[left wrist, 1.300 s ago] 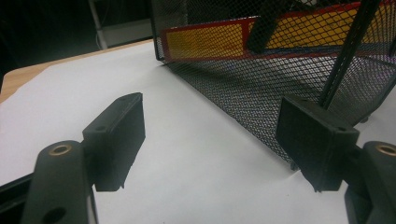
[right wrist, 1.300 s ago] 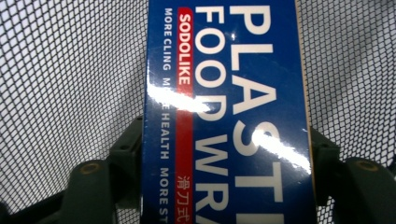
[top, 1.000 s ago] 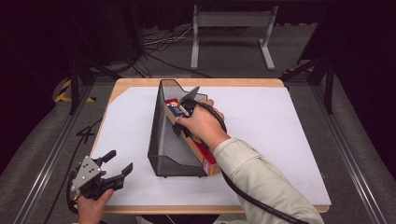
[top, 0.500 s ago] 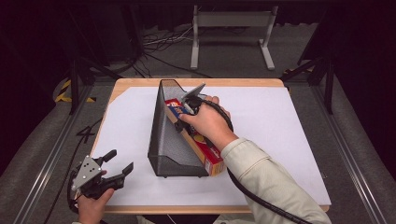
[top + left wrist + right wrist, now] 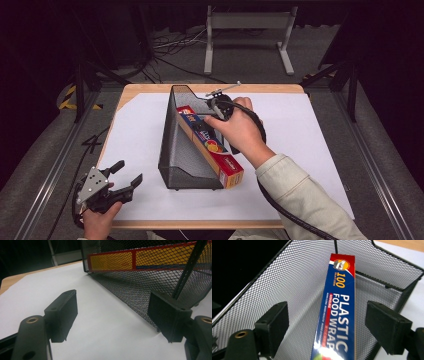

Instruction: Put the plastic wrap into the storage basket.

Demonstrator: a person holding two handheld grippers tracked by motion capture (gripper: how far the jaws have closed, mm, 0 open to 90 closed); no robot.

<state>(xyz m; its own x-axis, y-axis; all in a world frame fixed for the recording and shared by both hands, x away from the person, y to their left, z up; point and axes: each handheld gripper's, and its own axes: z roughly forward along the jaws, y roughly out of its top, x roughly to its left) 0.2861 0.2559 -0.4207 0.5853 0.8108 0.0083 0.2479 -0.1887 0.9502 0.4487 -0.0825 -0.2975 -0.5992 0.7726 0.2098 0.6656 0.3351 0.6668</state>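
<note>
Plastic wrap box (image 5: 338, 315) bottom-edge cropped

Wooden desk (image 5: 150, 90) under a white sheet (image 5: 300, 130). At twelve o'clock, beyond the far edge, a grey metal stand (image 5: 248, 30) and loose cables (image 5: 170, 47) on dark floor. At nine o'clock, yellow-black tape (image 5: 67, 97).

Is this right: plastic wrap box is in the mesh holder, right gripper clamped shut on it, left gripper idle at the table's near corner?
Not quite. In the right gripper view the right gripper is open: its pads stand clear of the plastic wrap box on both sides. The box does lie in the mesh holder, and the left gripper sits idle at the near corner in the high view.
</note>
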